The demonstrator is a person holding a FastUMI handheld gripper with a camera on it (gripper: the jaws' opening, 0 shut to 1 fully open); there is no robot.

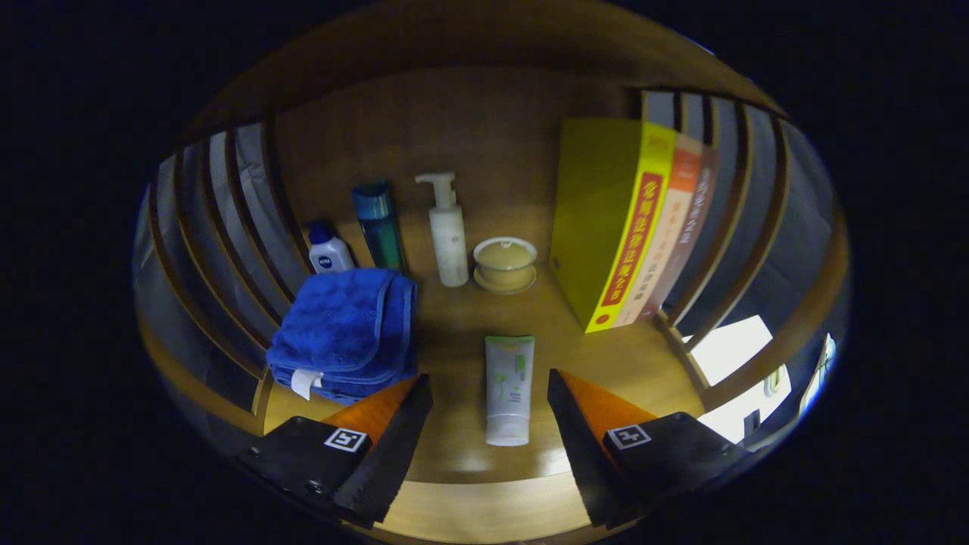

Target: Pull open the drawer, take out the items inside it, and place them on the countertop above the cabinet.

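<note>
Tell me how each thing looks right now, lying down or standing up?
claw: open, holding nothing
tube: lying flat between the fingers
blue towel: folded
pump bottle: upright
tall blue bottle: upright
small white bottle: upright
lidded cup: covered, on saucer
books: standing upright

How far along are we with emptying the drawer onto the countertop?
Looks done: the tube lies flat on the countertop, apart from both fingers, beside the blue towel, bottles and books. In hand: nothing; the gripper is open and empty, fingers either side of the tube. Left: can't tell, I can't see into the drawer.
</note>
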